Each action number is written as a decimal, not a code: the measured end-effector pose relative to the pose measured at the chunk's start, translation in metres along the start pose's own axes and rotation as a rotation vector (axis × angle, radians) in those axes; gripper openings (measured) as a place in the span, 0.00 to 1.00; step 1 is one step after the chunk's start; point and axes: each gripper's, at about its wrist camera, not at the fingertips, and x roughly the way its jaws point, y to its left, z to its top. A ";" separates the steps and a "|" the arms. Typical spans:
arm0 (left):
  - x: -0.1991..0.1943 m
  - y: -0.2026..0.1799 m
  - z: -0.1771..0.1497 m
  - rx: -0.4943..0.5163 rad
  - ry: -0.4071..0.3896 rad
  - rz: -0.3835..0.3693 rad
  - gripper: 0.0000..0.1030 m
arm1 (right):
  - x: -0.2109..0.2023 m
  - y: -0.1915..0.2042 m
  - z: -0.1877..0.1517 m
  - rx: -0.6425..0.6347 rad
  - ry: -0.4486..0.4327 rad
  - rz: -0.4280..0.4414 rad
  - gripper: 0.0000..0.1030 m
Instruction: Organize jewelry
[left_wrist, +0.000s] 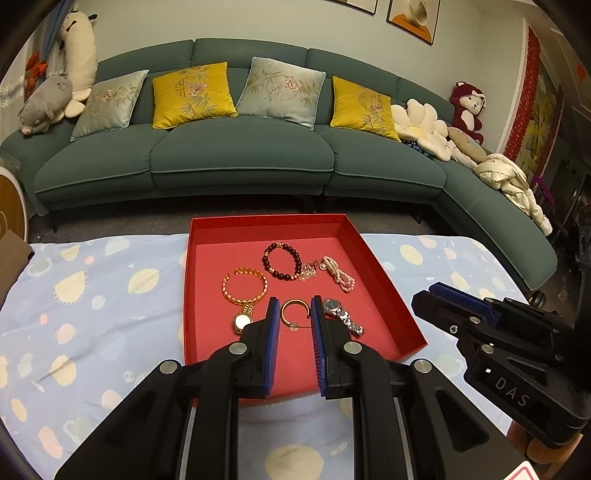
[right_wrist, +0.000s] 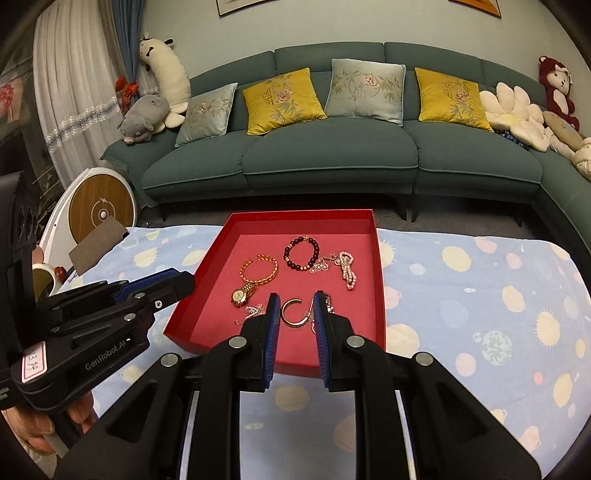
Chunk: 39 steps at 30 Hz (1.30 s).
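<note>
fingers (left_wrist: 274, 325) apart above red tray (left_wrist: 384, 280)

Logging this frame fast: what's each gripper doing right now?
Left gripper: open, holding nothing, above the red tray.
Right gripper: open, holding nothing, also above the tray.

Matt red card tray (left_wrist: 384, 288); shiny metal watch (left_wrist: 341, 314) (steel-toned).
</note>
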 end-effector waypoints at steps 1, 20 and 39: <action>0.007 -0.001 0.003 0.005 0.002 -0.001 0.14 | 0.008 -0.002 0.003 0.004 0.008 -0.003 0.17; 0.075 0.006 0.021 -0.054 0.043 0.003 0.17 | 0.075 -0.023 0.023 0.030 0.023 0.040 0.18; -0.035 0.038 0.014 -0.119 -0.033 0.061 0.44 | -0.034 -0.009 0.036 0.018 -0.153 -0.011 0.36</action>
